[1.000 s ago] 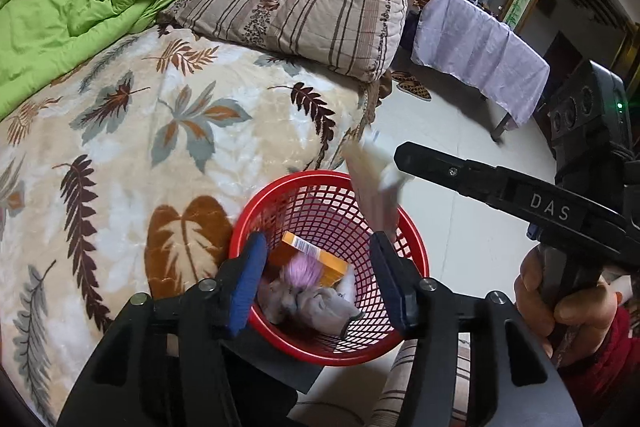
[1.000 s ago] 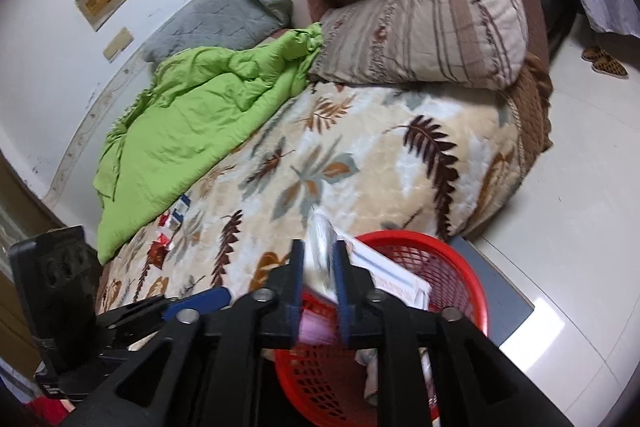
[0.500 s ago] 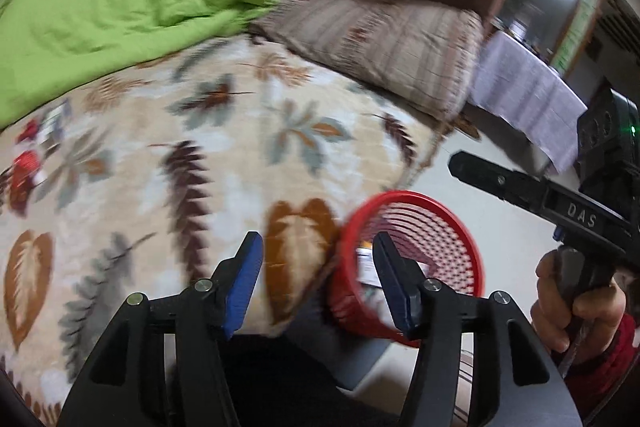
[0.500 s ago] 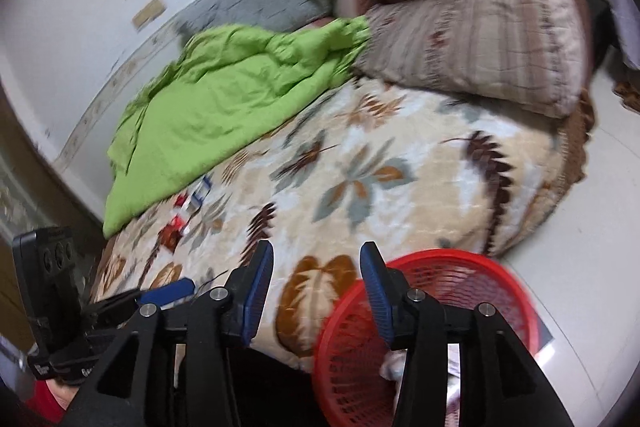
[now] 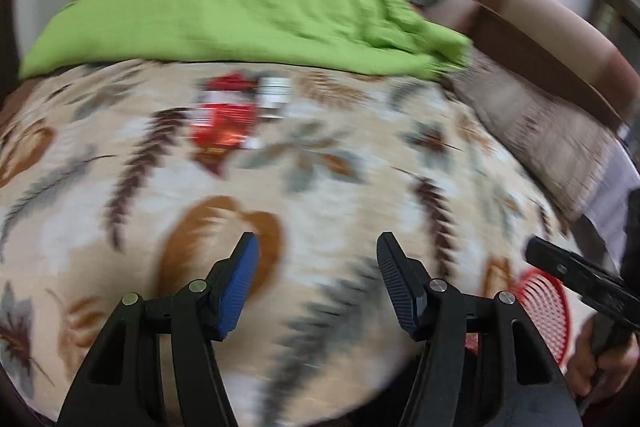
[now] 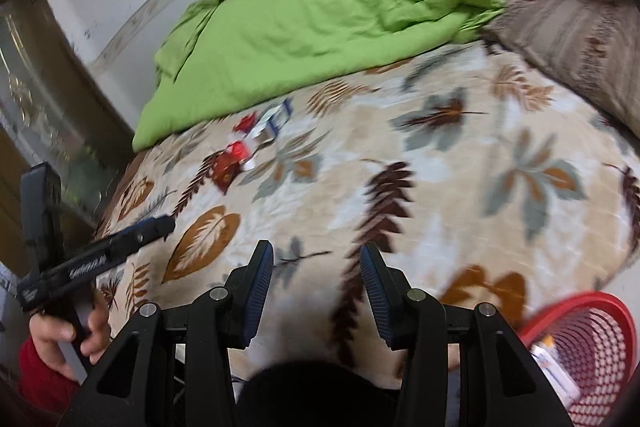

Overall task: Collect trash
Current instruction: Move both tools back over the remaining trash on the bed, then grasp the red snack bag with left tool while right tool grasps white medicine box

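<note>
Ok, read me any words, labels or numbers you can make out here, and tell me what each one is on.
None can be read for certain.
Left gripper body: white lettering, too blurred to read.
Red wrapper on the bedspread: white label patch, smeared by motion.
White and blue box beside it: print too small.
Packets in the red basket: no legible text.

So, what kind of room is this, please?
Most likely a bedroom at home: a bed under a leaf-patterned blanket, a crumpled green quilt and a striped pillow beside its headboard.
</note>
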The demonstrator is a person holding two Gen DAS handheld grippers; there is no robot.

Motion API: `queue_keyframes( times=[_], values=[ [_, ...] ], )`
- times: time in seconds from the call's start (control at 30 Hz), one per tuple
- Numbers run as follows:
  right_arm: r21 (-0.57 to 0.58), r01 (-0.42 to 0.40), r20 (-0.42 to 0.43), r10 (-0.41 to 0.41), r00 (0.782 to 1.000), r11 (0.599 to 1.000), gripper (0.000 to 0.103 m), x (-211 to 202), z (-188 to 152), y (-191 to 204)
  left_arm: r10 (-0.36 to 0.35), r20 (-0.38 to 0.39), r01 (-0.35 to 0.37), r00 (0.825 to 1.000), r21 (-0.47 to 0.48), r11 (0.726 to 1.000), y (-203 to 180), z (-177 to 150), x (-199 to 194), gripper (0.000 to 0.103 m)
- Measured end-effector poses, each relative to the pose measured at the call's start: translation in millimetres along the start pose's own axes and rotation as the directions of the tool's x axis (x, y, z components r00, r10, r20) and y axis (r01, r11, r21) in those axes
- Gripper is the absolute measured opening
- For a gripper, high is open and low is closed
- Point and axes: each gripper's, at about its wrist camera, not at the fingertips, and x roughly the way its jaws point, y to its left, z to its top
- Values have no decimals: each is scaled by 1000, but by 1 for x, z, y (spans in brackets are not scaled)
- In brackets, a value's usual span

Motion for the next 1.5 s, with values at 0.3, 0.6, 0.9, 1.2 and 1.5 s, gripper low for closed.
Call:
queue_keyframes(
  times=[0.3,0.6,0.9,1.2,1.5],
  values=[
    [-15,-36,-84,34,996,999,49,59,28,27,154,-15,-154,988,5,988,57,36,54,61],
    [-12,-20,-97,19,995,1000,49,85,54,18,225,-47,-221,973,73,973,61,66,136,61],
    [2,-43,-81,43,996,999,59,124,101,31,241,-24,-241,970,7,971,71,68,152,44],
    [-46,-10,-113,5,994,999,64,220,158,82,220,29,-216,975,-114,970,88,36,100,43],
    [-8,97,-212,-97,972,995,63,319,182,95,239,56,-224,969,-196,955,117,32,93,43]
  ],
)
